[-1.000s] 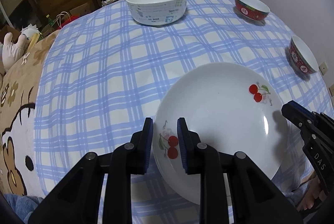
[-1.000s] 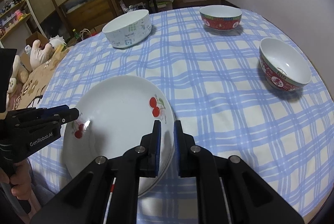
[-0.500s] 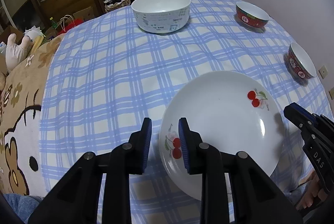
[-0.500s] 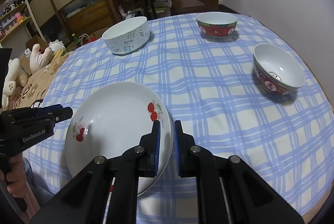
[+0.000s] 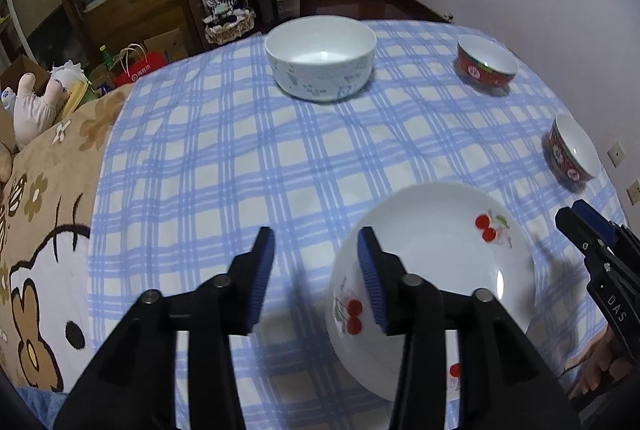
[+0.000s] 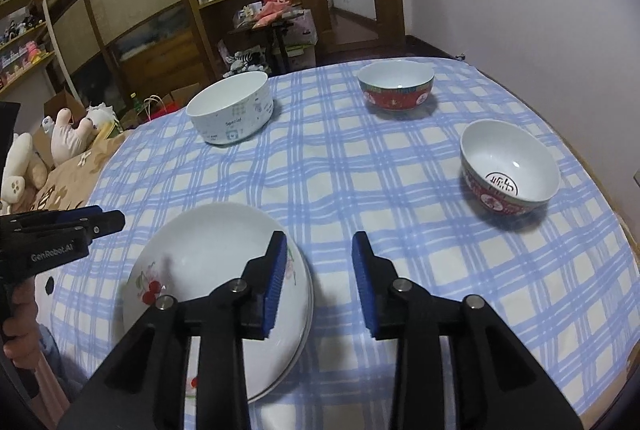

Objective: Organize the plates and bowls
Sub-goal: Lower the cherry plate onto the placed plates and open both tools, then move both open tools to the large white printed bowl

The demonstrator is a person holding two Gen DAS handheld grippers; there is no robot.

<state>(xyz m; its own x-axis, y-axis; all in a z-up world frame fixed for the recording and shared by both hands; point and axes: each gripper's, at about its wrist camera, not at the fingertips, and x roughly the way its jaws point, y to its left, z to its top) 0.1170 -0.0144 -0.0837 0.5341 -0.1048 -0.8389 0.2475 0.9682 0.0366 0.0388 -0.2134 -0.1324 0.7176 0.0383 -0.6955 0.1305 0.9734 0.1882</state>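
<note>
Opening up on both sides, the left gripper [image 5: 316,270] and the right gripper [image 6: 319,284] spread their blue-padded jaws and nothing is pinched between them. The white cherry-printed ceramic plate [image 5: 436,262] sits on the blue-and-white checked tablecloth [image 5: 240,157] at the near edge of the round bench, and from the right wrist view it rests on top of a second white plate [image 6: 298,342] whose rim peeks out underneath. The left gripper's right pad hangs over the stack's left rim, and the right gripper's left pad hangs over its right rim, neither one pressing on it. Farther back stands a large white ceramic bowl with small blue prints [image 5: 320,57]. Off to the right are two red patterned bowls with white insides, the far one [image 6: 395,85] and the near one [image 6: 510,167], well apart from the plates. A person's hand [image 6: 20,326] grips the left handle.
</note>
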